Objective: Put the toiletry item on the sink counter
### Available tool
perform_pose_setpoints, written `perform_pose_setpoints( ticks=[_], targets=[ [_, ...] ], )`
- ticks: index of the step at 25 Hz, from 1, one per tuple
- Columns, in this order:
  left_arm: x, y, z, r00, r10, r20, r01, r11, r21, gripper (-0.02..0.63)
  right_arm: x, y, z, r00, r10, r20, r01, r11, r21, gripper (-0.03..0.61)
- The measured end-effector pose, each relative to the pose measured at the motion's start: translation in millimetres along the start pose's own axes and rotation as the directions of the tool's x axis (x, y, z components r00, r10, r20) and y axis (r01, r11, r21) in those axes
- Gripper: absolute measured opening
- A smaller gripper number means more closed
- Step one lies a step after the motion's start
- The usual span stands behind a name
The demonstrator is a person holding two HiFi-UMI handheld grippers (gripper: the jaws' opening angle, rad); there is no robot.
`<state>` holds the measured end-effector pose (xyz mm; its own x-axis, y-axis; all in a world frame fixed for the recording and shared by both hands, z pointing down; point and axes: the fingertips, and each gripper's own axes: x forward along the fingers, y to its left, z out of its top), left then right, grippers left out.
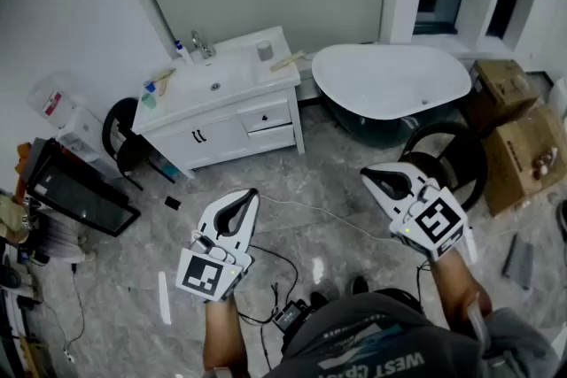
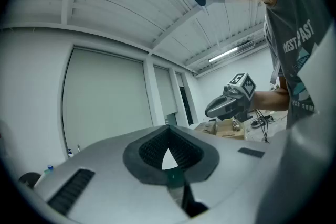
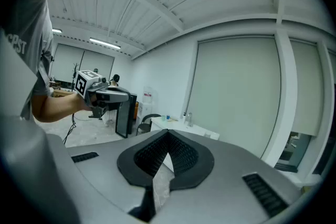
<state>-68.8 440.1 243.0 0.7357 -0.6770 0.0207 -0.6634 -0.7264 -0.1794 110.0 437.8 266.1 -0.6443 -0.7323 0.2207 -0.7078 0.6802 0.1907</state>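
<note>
A white bathtub (image 1: 390,80) is standing beside the sink counter (image 1: 232,82). The left gripper (image 1: 251,193) and right gripper (image 1: 365,175) are hovering well apart from it, jaws pressed together on nothing. A grey cup (image 1: 264,50) and a wooden brush (image 1: 286,60) are sitting on the counter.

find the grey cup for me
In the head view, the grey cup stands near the sink counter's far right corner, right of the faucet.

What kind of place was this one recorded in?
Probably a mock bathroom set up in a workshop: a white sink vanity, a freestanding bathtub, and cardboard boxes beside it.
</note>
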Motion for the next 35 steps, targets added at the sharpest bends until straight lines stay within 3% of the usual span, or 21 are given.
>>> perform_pose_setpoints(
  ticks=[23, 35],
  targets=[
    [-20.4, 17.5, -2.1, 0.999, -0.032, 0.040, 0.033, 0.999, -0.017, 0.002, 16.0, 20.8, 13.2, 0.998, -0.057, -0.001, 0.057, 0.998, 0.006, 0.031],
    [36.9, 50.2, -14.1, 1.000, 0.009, -0.029, -0.009, 1.000, 0.001, 0.002, 57.7, -39.7, -5.1, 0.999, -0.034, 0.016, 0.034, 0.998, 0.051, 0.031]
  ],
)
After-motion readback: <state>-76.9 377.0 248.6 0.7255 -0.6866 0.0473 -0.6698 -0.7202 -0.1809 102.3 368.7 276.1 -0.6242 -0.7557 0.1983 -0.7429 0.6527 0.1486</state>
